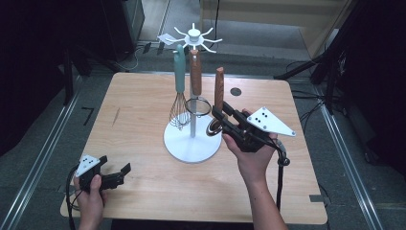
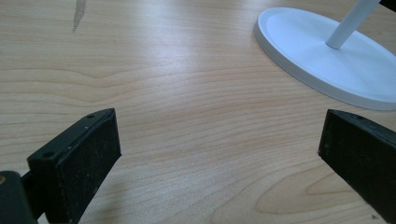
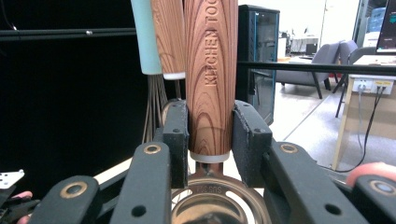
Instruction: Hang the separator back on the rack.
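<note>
A white utensil rack (image 1: 193,34) rises on a pole from a round base (image 1: 191,146) at the table's middle. A teal-handled whisk (image 1: 179,103) and a wood-handled strainer (image 1: 197,105) hang from its hooks. My right gripper (image 1: 222,116) is shut on the lower end of a wooden handle (image 1: 219,86) of a metal-bowled spoon, held upright just right of the pole. In the right gripper view its pads (image 3: 176,135) press on both sides of that handle (image 3: 211,70), above the shiny bowl (image 3: 217,205). My left gripper (image 1: 116,166) rests open at the table's front left, with bare wood between its jaws (image 2: 219,154).
The rack's base (image 2: 303,46) lies ahead and to the right of the left gripper. A small dark disc (image 1: 235,91) sits on the table behind the rack, and a dark streak (image 1: 116,116) marks the wood at left. The table's edge is close to the left hand.
</note>
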A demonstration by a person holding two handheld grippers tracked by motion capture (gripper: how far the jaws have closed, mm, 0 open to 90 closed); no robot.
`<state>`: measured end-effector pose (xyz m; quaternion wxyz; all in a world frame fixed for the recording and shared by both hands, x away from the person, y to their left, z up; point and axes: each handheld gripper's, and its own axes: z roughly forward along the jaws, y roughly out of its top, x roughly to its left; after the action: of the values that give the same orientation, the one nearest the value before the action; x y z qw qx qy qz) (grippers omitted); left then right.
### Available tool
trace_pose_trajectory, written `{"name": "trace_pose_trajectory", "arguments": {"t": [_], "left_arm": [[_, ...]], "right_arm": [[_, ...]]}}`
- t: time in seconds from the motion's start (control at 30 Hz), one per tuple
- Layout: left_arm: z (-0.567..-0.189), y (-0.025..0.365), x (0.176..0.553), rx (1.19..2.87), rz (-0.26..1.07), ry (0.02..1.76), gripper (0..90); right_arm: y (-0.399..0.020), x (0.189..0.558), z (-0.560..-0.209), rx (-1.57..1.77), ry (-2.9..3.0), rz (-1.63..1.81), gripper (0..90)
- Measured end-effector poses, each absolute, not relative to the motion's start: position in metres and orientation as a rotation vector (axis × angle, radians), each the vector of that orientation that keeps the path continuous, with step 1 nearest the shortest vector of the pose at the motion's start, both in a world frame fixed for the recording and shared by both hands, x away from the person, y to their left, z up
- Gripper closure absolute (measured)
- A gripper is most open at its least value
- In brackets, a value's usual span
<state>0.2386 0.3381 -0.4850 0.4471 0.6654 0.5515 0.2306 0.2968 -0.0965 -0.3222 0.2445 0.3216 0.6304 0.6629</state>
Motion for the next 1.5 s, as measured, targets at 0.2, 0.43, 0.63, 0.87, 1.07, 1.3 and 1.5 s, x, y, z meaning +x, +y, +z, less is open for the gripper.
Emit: {"name": "trace_pose_trajectory", "arguments": {"t": [0.2,0.43,0.63,0.87,1.07,1.3,1.5], "left_arm": [[-0.485,0.338,0.239,1.643,0.568,1.369,0.0],[-0.485,0.339,0.239,1.641,0.561,1.372,0.0],[-0.485,0.339,0.239,1.640,0.560,1.371,0.0],[-0.485,0.339,0.238,1.641,0.561,1.368,0.0],[-0.485,0.339,0.238,1.638,0.559,1.367,0.0],[-0.485,0.339,0.239,1.638,0.559,1.365,0.0],[-0.485,0.339,0.239,1.639,0.557,1.366,0.0]], "right_arm": [[-0.094,0.297,-0.316,0.848,1.709,1.812,70.9],[-0.092,0.297,-0.310,0.817,1.700,1.811,70.9],[-0.090,0.298,-0.306,0.816,1.681,1.826,70.9],[-0.090,0.300,-0.300,0.829,1.663,1.830,70.9],[-0.089,0.304,-0.297,0.838,1.660,1.844,70.8],[-0.088,0.310,-0.295,0.850,1.665,1.853,70.9],[-0.086,0.312,-0.292,0.850,1.676,1.860,70.9]]}}
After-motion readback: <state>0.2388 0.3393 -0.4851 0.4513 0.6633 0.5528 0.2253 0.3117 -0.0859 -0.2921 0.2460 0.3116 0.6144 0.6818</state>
